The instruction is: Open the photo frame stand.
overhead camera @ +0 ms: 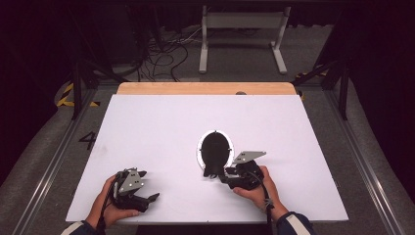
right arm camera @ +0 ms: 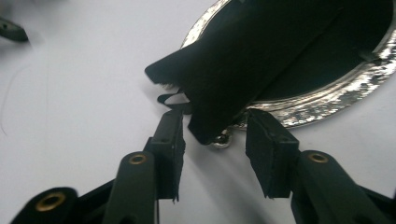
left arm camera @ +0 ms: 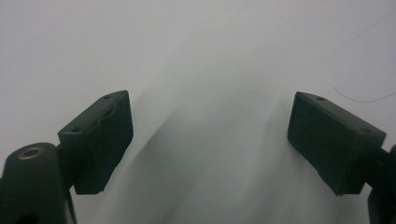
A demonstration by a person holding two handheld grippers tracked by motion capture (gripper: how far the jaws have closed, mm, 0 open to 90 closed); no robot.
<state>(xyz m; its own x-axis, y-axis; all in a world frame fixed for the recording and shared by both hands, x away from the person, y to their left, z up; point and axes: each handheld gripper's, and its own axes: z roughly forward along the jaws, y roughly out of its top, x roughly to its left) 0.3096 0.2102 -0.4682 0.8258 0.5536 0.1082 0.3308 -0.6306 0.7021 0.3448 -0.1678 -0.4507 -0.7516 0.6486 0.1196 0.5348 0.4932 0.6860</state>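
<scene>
The left gripper [overhead camera: 142, 188] sits near the front left corner of the white tabletop [overhead camera: 156, 122], held in the person's left hand [overhead camera: 108, 205]; its jaws stand spread wide with nothing between them, and bare board shows between them in the left gripper view. To its right, well apart, an oval silver-rimmed tray [overhead camera: 200, 147] lies flat a little right of the tabletop's centre and toward the front edge. A black cloth piece [overhead camera: 216, 149] covers the tray's inside, and its near end hangs over the front rim onto the board. The right gripper [overhead camera: 219, 175], in the right hand [overhead camera: 257, 188], lies just in front of the tray. In the right gripper view its jaws stand part open on either side of the cloth's [right arm camera: 261, 56] overhanging end, not clamped on it; whether a pad brushes the fabric cannot be told. The tray's [right arm camera: 327, 100] long axis runs from the front edge toward the far edge, tilted slightly; the cloth lies along it, overhanging end pointing at the right gripper [right arm camera: 212, 133].
</scene>
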